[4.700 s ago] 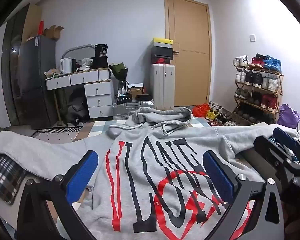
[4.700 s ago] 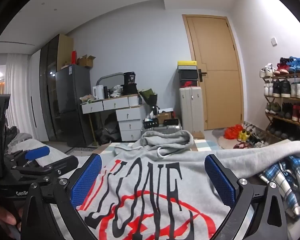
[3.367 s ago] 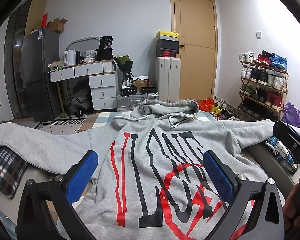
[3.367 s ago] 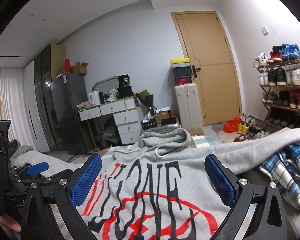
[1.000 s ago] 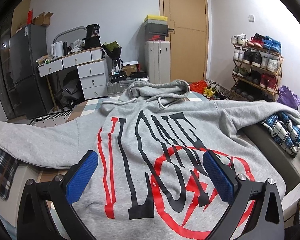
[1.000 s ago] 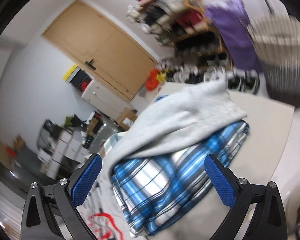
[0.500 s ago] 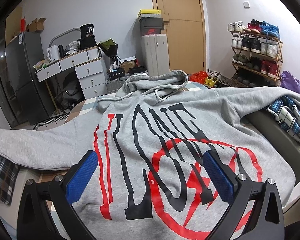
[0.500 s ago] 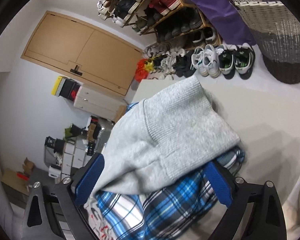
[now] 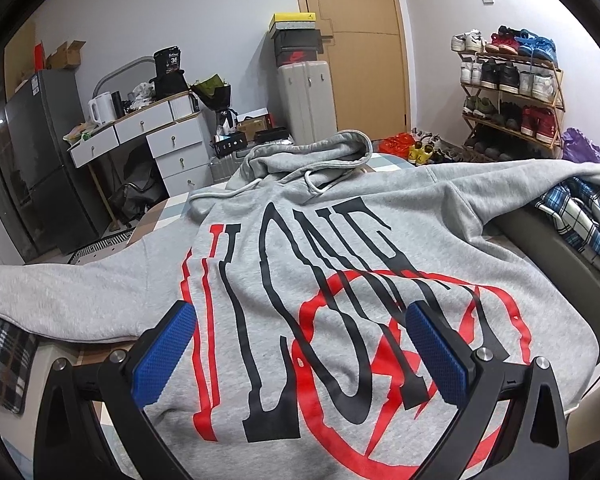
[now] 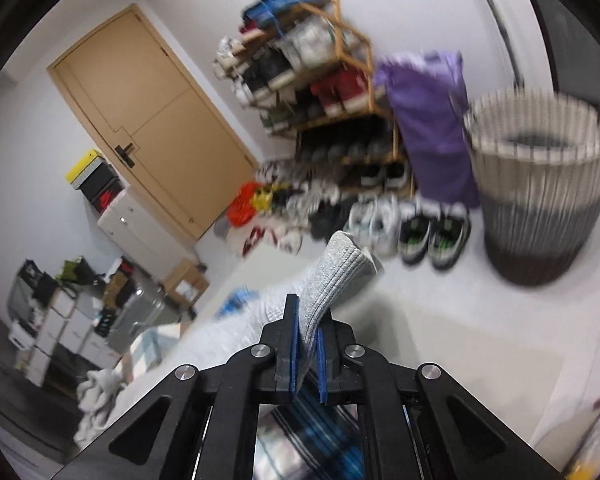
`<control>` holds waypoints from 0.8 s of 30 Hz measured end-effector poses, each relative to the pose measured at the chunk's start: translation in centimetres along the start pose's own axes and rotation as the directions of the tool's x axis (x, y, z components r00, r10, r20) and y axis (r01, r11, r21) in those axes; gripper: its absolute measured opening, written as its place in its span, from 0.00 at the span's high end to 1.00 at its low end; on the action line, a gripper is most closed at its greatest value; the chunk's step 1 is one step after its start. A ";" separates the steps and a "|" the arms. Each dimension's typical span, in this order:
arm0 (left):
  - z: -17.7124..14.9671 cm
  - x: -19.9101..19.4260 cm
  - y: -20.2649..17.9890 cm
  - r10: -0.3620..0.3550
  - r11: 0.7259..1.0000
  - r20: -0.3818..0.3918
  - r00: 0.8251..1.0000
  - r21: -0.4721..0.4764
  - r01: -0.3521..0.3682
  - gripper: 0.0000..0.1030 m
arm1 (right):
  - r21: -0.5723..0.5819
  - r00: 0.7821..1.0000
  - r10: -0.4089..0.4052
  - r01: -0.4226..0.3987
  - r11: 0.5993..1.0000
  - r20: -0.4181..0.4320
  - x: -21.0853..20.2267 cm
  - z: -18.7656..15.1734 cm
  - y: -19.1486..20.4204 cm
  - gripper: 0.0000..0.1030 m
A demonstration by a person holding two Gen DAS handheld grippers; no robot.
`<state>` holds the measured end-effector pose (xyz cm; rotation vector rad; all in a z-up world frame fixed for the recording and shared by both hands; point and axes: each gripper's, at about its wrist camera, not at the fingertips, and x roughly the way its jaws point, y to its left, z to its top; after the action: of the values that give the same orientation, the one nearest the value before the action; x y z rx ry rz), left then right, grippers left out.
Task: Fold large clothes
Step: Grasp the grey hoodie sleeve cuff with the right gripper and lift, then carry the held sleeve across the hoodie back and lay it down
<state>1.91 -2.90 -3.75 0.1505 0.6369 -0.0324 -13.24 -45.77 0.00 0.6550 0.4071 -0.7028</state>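
Grey hoodie (image 9: 340, 248), prob. flat, printed.

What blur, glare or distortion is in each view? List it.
Left wrist view: sharp, evenly lit, no glare on the hoodie; fisheye bends the door and leaves dark corners. Right wrist view: motion blur smears the basket and shoe rack; the right gripper, shut on the grey cuff, stays sharp.

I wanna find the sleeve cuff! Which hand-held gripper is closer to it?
Right. The right hand-held gripper is clamped on the grey sleeve cuff; the left hand-held gripper hovers open over the hoodie's printed back.
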 end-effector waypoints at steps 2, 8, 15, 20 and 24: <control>0.0 0.2 0.1 0.004 1.000 -0.005 1.000 -0.003 -0.004 0.01 | -0.042 0.999 -0.040 0.042 0.998 0.032 -1.2 1.9 2.3 0.94; 0.3 0.0 0.8 0.004 1.000 0.003 1.000 -0.023 -0.004 0.01 | -0.206 0.979 -0.110 0.144 0.968 0.169 -4.2 5.6 10.7 0.94; 0.5 -0.8 2.2 -0.008 0.998 0.035 0.999 -0.056 0.010 0.01 | -0.332 0.964 0.011 0.080 0.940 0.265 -7.4 4.8 20.1 0.94; 0.7 -1.8 4.9 -0.004 0.993 0.077 0.997 -0.115 0.013 0.01 | -0.448 0.954 0.173 -0.046 0.893 0.246 -9.2 1.6 28.8 0.94; 0.6 -2.1 7.5 0.019 0.986 0.098 0.995 -0.167 -0.002 0.01 | -0.504 0.946 0.284 -0.171 0.847 0.157 -9.2 -2.3 36.3 0.94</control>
<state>1.17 4.42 -1.06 -0.0099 0.5366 0.0234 5.59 -18.93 18.34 0.1358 0.2704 -0.4120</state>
